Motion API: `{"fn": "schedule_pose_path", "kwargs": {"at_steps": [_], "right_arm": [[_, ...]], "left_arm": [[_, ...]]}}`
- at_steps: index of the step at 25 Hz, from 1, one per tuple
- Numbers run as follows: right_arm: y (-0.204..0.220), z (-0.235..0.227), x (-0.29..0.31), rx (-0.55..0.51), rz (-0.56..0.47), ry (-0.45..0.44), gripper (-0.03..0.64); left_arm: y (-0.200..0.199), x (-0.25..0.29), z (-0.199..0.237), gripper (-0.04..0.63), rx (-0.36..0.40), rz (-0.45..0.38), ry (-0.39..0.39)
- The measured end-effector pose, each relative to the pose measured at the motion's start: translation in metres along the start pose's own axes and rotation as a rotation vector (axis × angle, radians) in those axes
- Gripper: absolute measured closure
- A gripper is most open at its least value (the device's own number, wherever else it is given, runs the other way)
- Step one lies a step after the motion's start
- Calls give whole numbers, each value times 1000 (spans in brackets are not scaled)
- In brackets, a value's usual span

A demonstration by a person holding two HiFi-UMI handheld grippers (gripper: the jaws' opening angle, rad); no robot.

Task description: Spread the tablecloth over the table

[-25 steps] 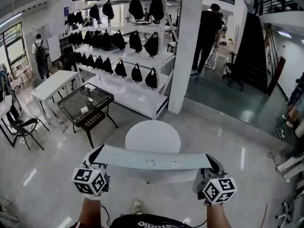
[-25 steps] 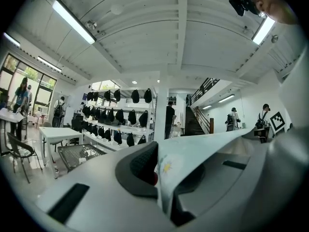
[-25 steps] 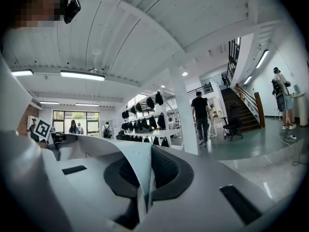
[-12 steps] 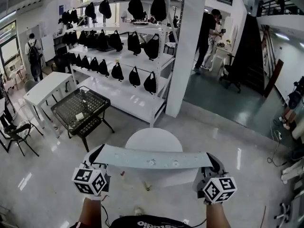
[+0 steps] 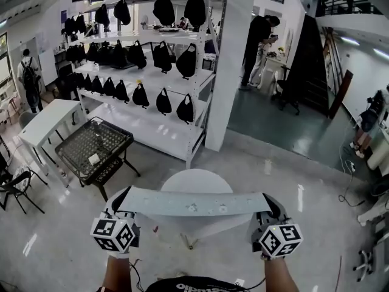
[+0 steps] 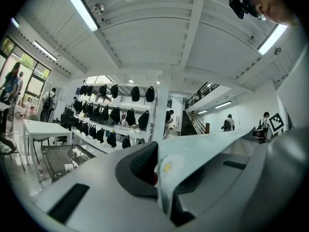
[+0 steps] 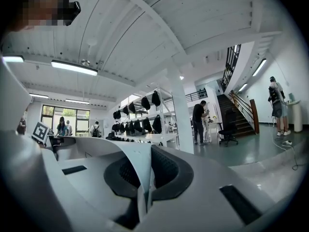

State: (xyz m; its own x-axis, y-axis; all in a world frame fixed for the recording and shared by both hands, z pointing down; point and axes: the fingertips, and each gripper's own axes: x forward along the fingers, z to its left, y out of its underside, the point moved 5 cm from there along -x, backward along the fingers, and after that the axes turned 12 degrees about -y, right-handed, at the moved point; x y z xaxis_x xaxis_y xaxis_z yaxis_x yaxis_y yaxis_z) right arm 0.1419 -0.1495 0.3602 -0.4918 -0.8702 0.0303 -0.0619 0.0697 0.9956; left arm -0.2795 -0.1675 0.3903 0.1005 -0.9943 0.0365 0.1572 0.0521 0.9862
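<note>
Both tongs are clamped shut on cloth, the left gripper [image 5: 123,198] and right gripper [image 5: 267,203] each pinching one end of the tablecloth [image 5: 194,203], which stretches crosswise between them, with the round table [image 5: 196,176] just beyond it, about equally near either hand.

White lettering on the person's dark shirt [image 5: 189,284] seems to read "STUDIO"

The tablecloth [image 5: 194,203] has advanced toward the round table [image 5: 196,180], apparently covering more of its near edge.
</note>
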Motion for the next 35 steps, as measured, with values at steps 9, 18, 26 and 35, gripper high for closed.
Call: {"fn": "schedule_pose_path", "kwargs": {"at_steps": [9,18,26,35], "right_arm": [[-1,2,21,-32,6,18,591],[-9,-11,39,-50,-6,11,591],[-10,-33,82,-47,-25,-32,591],[-23,-78,146,-46,-53,-102,591]], "left_arm": [[6,26,16,575,-32,-3,31],[-3,46,15,574,-21,-2,32],[-6,78,20,574,-1,-6,1],[-20,133,15,575,3,-22,-44]]}}
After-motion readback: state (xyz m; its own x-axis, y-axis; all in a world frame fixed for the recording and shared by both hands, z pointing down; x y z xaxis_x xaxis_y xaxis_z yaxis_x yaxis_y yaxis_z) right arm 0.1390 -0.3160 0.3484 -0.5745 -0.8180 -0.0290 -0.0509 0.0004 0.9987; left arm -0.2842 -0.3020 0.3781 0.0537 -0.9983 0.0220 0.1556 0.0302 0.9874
